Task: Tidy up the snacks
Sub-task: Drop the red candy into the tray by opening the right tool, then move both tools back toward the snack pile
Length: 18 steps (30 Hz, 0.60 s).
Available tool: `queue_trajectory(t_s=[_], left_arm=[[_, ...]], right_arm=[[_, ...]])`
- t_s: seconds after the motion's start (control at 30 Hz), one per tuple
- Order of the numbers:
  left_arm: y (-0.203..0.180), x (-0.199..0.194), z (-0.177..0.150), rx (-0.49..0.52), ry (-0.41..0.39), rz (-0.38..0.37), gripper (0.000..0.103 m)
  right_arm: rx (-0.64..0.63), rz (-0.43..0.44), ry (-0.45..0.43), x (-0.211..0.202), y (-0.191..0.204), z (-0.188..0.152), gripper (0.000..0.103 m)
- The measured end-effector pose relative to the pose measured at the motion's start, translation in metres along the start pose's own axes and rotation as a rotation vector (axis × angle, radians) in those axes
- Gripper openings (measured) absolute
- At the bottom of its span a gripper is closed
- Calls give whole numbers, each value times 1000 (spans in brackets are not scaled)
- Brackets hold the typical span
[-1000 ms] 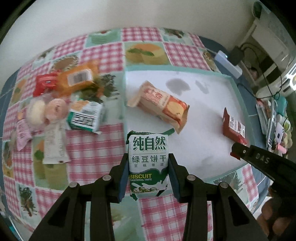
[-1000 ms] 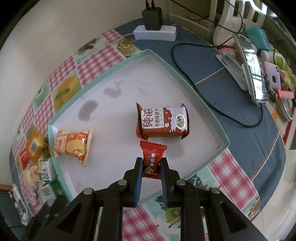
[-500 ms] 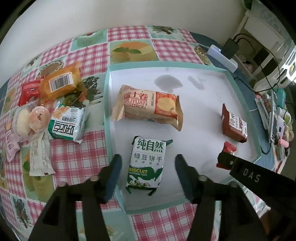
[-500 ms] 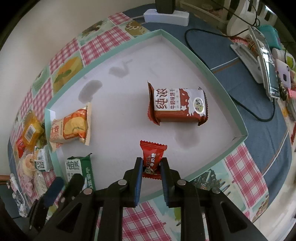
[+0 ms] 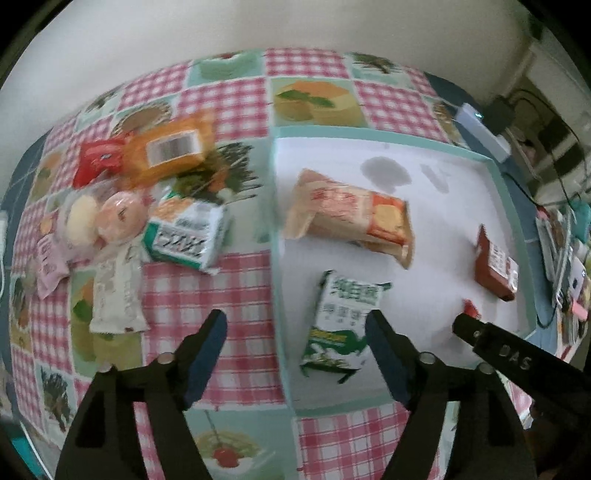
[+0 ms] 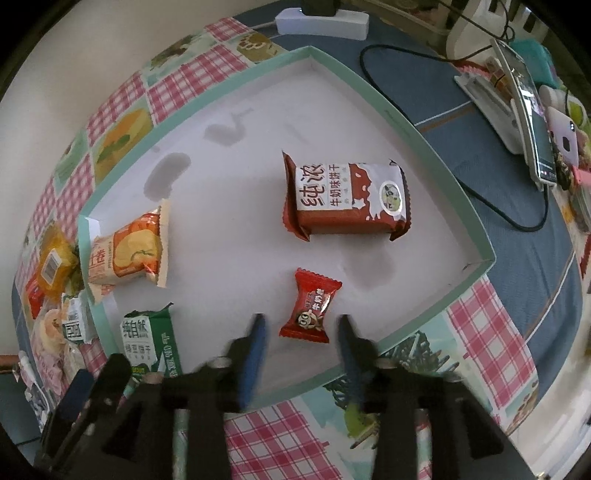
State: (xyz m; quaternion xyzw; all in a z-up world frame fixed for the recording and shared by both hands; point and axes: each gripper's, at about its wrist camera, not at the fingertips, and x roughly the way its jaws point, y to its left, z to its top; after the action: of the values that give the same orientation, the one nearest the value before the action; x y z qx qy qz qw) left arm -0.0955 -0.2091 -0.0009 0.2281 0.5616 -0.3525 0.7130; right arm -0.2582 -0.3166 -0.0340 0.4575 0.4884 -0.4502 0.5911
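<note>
The red candy (image 6: pixel 312 308) lies in the tray (image 6: pixel 476 236) between my spread right fingers (image 6: pixel 255 341); my left gripper (image 5: pixel 295 343) gapes beside the green biscuit pack (image 5: pixel 341 321).

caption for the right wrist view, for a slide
Open right gripper above a small red candy lying in the white tray, beside brown, orange and green biscuit packs.

Plain off-white wall (image 5: pixel 258 26) behind table, checked pink-green cloth (image 5: pixel 236 99), blue cloth (image 6: pixel 524 266) alongside, daylight.
</note>
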Motion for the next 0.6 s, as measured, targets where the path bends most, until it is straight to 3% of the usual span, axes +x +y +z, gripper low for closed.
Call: queue_trajectory(t_s=[0.33,0.47,0.6], left_arm=[[63,6,0,-239,64,94,92],[96,9,-4,-348,101,76,93],[127,9,-6,-424,110,69,93]], right_arm=[[-27,-16,-27,-4,8,0,77],[-62,-5,-52,-6,21,-3,88],[-108,7,-70,-8,38,-8,91]])
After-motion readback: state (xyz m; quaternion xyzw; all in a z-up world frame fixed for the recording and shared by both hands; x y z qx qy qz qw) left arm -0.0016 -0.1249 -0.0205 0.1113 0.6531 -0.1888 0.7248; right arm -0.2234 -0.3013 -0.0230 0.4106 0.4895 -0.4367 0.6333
